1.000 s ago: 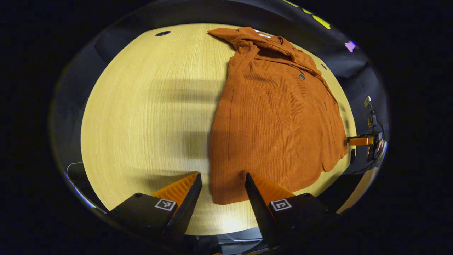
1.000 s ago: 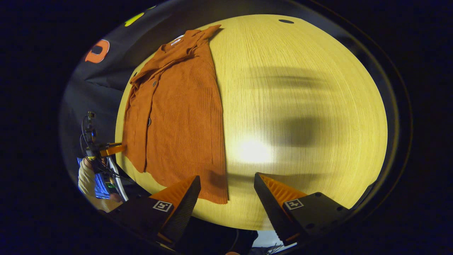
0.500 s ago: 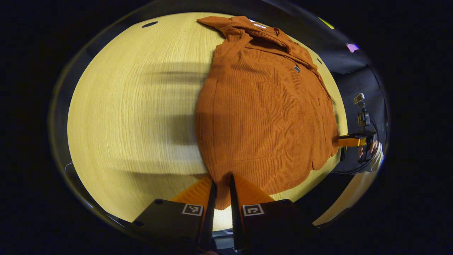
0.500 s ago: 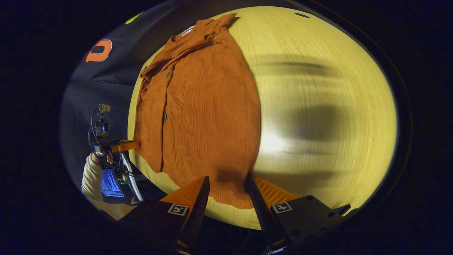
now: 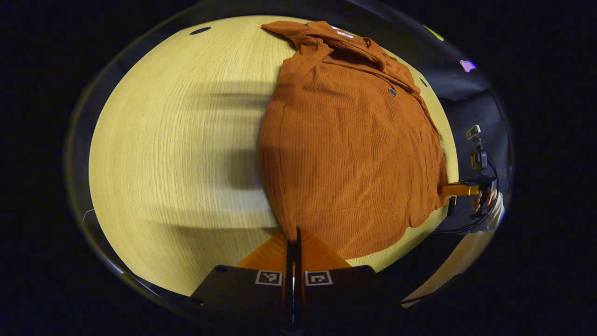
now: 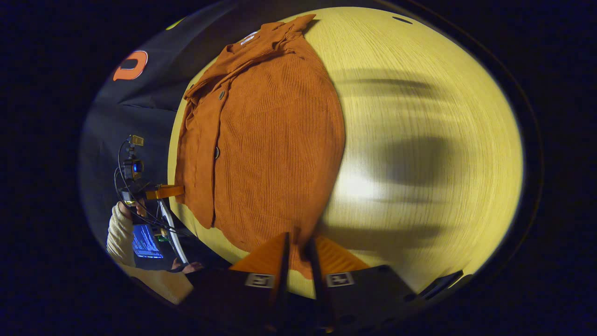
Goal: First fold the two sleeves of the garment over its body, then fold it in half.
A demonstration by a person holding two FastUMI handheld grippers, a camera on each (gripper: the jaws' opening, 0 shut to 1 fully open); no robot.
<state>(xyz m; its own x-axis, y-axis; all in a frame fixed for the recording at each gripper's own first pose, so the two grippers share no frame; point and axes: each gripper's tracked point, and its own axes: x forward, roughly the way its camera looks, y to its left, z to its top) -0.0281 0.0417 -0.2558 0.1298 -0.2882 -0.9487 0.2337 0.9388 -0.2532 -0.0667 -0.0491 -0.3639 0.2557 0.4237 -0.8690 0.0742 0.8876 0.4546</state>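
I see the rust garment (image 5: 350,149) flat on the tabletop (image 5: 177,154), hem at its near edge, my left gripper (image 5: 293,235) clamped on one hem corner, my right gripper (image 6: 298,242) nearly closed around the other.

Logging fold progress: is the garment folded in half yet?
Not yet. The garment lies full length on the table, collar far, sleeves tucked in; both grippers pinch its near hem.
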